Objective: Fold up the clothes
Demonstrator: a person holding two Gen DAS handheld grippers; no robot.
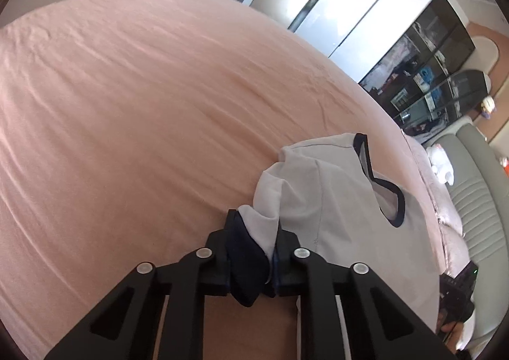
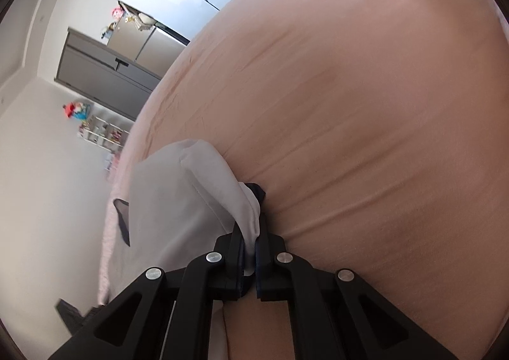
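Note:
A white T-shirt (image 1: 343,201) with dark navy trim at the collar and sleeve cuffs lies on a pink bedsheet (image 1: 143,105). My left gripper (image 1: 256,232) is shut on one navy-cuffed sleeve, the cloth bunched between its fingers. In the right wrist view the same white T-shirt (image 2: 171,201) stretches away to the left, and my right gripper (image 2: 249,232) is shut on the other sleeve, a navy cuff showing just past the fingertips. The collar opening faces the bed's right edge in the left wrist view.
The pink bedsheet (image 2: 366,105) spreads wide ahead of both grippers. White wardrobes (image 1: 359,6) and dark glass shelves (image 1: 423,83) stand beyond the bed. A padded grey headboard (image 1: 474,201) lies at the right. A person's hand with the other gripper (image 1: 455,312) shows low right.

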